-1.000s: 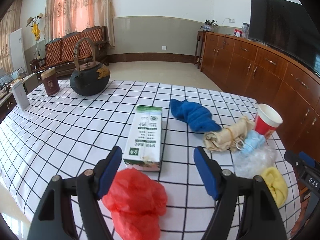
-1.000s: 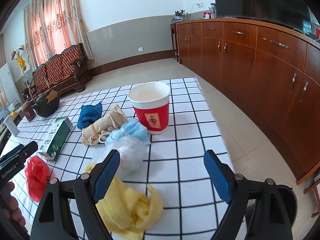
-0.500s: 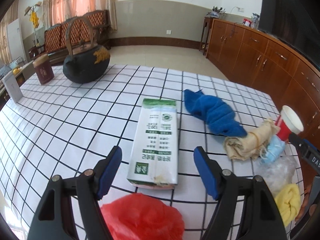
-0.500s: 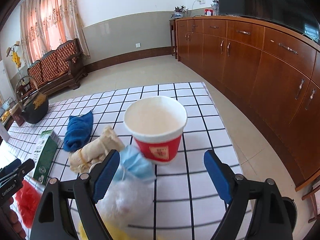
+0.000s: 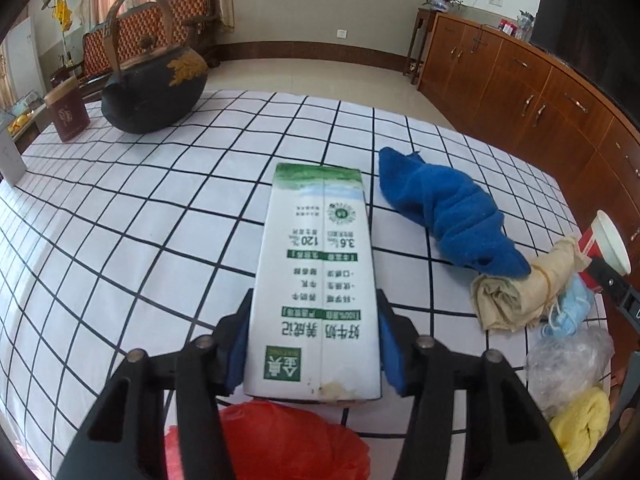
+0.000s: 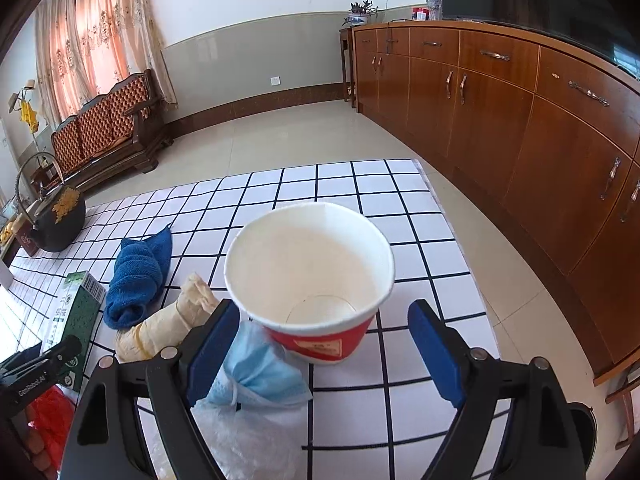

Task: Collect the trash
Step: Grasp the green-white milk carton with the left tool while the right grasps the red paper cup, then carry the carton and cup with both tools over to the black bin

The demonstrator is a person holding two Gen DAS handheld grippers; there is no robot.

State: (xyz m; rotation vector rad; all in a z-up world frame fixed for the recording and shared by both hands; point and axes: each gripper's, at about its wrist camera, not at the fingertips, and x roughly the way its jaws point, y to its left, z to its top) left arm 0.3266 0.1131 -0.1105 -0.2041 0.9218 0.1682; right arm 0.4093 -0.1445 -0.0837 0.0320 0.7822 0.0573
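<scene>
A white-and-green milk carton [image 5: 316, 264] lies flat on the checked tablecloth [image 5: 140, 240]. My left gripper [image 5: 314, 344] is closing on the carton's near end, and both blue pads touch its sides. In the right wrist view a red paper cup [image 6: 310, 276] stands upright and empty between the fingers of my right gripper [image 6: 324, 348], which is open with its pads clear of the cup. A blue face mask [image 6: 256, 372] lies against the cup's left side, over a clear plastic bag [image 6: 248, 436]. A red plastic bag [image 5: 288, 440] sits under the left gripper.
A blue towel [image 5: 448, 216], a rolled beige cloth [image 5: 520, 292] and a yellow cloth [image 5: 584, 428] lie right of the carton. A black teapot [image 5: 152, 92] and a dark red tin [image 5: 66, 114] stand at the far left. The table edge [image 6: 448, 216] faces wooden cabinets [image 6: 520, 120].
The left gripper moved forward over the red bag and narrowed its jaws around the carton's near end. The right gripper advanced until the cup stood between its open fingers.
</scene>
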